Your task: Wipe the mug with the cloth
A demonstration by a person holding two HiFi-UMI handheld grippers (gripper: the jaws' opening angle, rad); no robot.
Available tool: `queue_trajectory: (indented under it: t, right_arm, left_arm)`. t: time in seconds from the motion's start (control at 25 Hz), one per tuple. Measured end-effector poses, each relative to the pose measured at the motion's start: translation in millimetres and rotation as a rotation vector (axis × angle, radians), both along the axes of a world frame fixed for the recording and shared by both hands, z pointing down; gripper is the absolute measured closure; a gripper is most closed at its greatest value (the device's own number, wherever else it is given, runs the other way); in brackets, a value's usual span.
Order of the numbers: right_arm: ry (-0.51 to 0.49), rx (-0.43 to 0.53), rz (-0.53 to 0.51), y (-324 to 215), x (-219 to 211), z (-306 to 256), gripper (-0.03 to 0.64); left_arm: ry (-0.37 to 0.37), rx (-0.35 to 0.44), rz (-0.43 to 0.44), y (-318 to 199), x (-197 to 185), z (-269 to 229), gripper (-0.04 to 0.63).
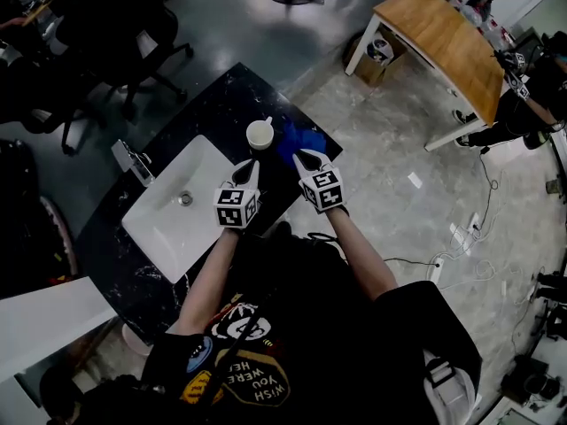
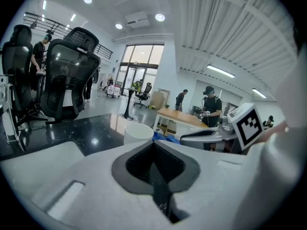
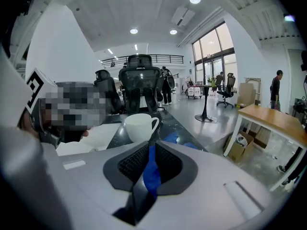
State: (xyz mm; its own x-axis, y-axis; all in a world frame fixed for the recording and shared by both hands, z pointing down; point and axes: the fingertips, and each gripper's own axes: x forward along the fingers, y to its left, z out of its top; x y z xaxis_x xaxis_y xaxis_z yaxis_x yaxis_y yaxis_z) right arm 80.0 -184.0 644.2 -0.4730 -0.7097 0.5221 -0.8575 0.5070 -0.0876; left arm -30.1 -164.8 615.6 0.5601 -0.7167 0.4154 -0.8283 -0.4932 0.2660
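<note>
One white mug (image 1: 260, 135) stood upright on the black counter (image 1: 217, 104), with one blue cloth (image 1: 297, 142) crumpled just beside it. Two grippers hovered near them. The left gripper (image 1: 251, 164) had its jaws pressed together on nothing. The right gripper (image 1: 306, 158), over the cloth's edge, showed a narrow slit between its jaws with blue visible through it. One white sink (image 1: 155, 228) lay alongside, and one wooden table (image 1: 443, 34) stood beyond.
</note>
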Motion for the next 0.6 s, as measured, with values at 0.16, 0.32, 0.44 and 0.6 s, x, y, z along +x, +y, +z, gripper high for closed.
queue_trajectory:
  t: [0.16, 0.32, 0.44, 0.6]
  right_arm:
    - [0.038, -0.036, 0.001, -12.4, 1.3, 23.6, 0.48]
    - [0.07, -0.029, 0.065, -34.3, 15.3, 35.7, 0.331]
    - [0.098, -0.094, 0.119, -49.9, 31.2, 54.2, 0.23]
    - [0.171, -0.172, 0.032, -49.8, 19.3, 78.9, 0.265]
  left_arm:
    - [-0.02, -0.008, -0.014, -8.5, -1.6, 8.4, 0.592]
    - [-0.02, -0.021, -0.009, -4.8, 4.4, 9.2, 0.592]
    - [-0.003, -0.051, -0.005, 8.1, 9.1, 14.5, 0.592]
    - [-0.019, -0.079, -0.005, 14.4, 4.0, 25.5, 0.592]
